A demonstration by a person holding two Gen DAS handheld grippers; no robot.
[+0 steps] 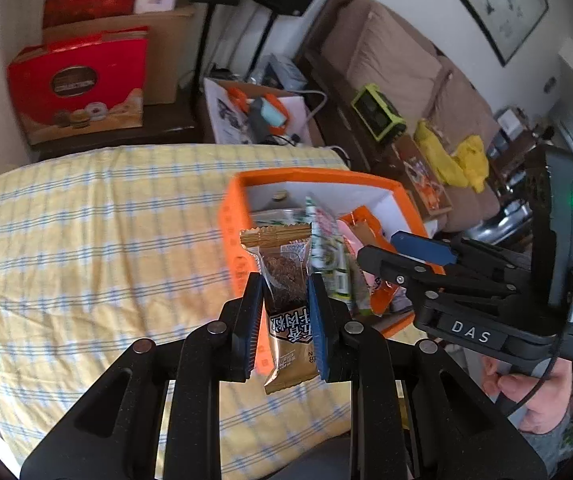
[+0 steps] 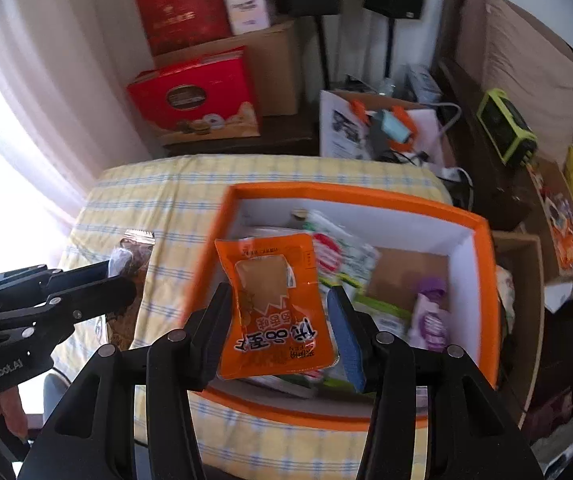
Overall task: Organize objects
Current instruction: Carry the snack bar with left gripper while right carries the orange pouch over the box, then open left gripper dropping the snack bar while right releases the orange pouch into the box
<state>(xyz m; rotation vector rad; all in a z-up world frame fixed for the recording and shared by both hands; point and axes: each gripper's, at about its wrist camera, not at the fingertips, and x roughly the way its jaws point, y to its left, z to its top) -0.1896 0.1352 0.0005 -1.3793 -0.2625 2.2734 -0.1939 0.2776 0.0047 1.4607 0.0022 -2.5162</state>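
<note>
A: So the left gripper [image 1: 284, 296] clamped the brown snack bar [image 1: 286, 280] over the orange box's [image 2: 482, 280] near-left corner?

B: Yep, right gripper [image 2: 278, 320] pinched the orange packet [image 2: 274, 304] above it. Slick wrappers could've slipped out.

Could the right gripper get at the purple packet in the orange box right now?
Probably not yet. The right gripper is shut on an orange snack packet, so its fingers are occupied. The purple packet lies uncovered in the orange box, with nothing over it, so it looks reachable after a release.
</note>
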